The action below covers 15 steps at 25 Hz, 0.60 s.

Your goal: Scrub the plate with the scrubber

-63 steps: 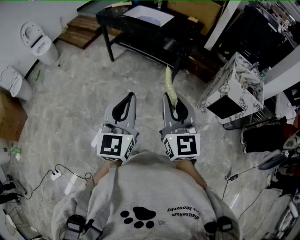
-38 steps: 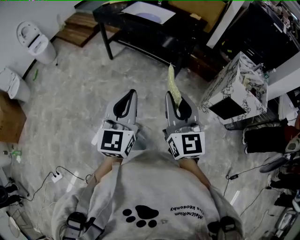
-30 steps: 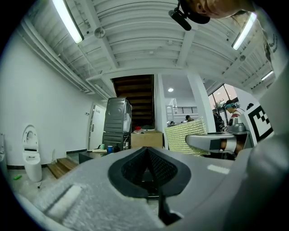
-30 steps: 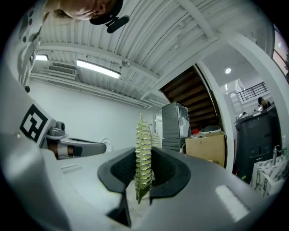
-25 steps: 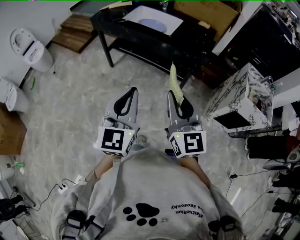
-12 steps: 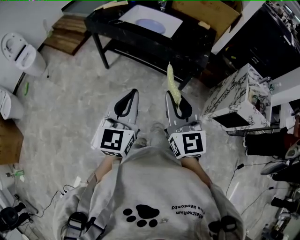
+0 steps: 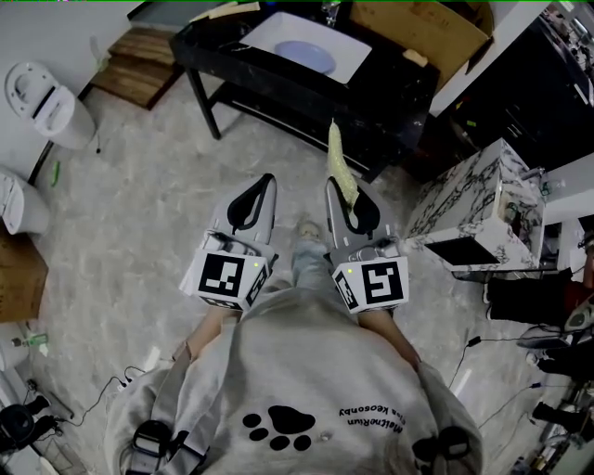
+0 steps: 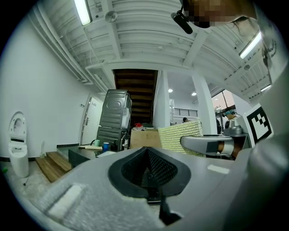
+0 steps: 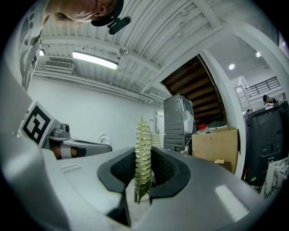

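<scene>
A pale blue plate (image 7: 307,55) lies on a white mat on the black table (image 7: 241,60), well ahead of both grippers. My right gripper (image 7: 343,192) is shut on a yellow-green scrubber (image 7: 339,167), which sticks out forward past the jaws. In the right gripper view the scrubber (image 9: 142,149) stands edge-on, pinched between the pads of that gripper (image 9: 143,180). My left gripper (image 7: 257,188) is held level beside it, shut with nothing in it. From the left gripper view its own jaws (image 8: 148,153) meet, and the scrubber (image 8: 180,135) shows to the right.
Two white toilets (image 7: 42,91) stand at the left wall, wooden steps (image 7: 139,65) behind them. A cardboard box (image 7: 422,23) sits past the table. A marbled cabinet (image 7: 473,209) stands at the right. Cables (image 7: 469,348) trail on the marble floor.
The person has stepped forward: the black table and plate have come closer and lower in the head view. Both grippers keep their pose, the right still holding the scrubber.
</scene>
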Tool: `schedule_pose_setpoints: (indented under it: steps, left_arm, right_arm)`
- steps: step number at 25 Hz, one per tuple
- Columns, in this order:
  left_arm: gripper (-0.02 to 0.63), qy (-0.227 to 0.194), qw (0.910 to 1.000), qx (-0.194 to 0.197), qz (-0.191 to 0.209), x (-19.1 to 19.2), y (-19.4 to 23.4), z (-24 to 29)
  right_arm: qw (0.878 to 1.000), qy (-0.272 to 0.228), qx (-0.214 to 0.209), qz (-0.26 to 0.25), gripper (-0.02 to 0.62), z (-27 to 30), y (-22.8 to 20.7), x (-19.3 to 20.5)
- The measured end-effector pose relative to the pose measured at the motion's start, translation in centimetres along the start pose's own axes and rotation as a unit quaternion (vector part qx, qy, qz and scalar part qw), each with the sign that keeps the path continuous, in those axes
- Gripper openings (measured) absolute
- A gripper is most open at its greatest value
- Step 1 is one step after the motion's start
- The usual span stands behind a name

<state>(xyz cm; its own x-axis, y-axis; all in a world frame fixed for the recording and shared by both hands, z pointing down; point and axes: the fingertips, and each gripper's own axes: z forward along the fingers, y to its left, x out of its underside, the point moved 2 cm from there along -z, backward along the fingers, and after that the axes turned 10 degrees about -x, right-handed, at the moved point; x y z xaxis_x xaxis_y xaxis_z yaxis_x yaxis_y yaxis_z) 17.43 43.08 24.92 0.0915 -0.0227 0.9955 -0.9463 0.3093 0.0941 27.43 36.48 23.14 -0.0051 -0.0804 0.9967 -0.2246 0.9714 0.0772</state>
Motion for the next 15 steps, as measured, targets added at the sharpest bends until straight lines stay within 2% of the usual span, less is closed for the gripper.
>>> schedule_pose_setpoints:
  steps: [8,15]
  left_arm:
    - [0.002,0.010,0.9994,-0.032,0.008,0.7,1.6,7.9]
    - [0.003,0.004,0.9977,-0.067,0.001,-0.3,2.2,16.0]
  right_arm:
    - [1.000,0.002,-0.017,0.023,0.075,5.7,-7.1,1.9]
    - [0.999,-0.003,-0.052,0.016,0.075,11.4,-14.6,1.5]
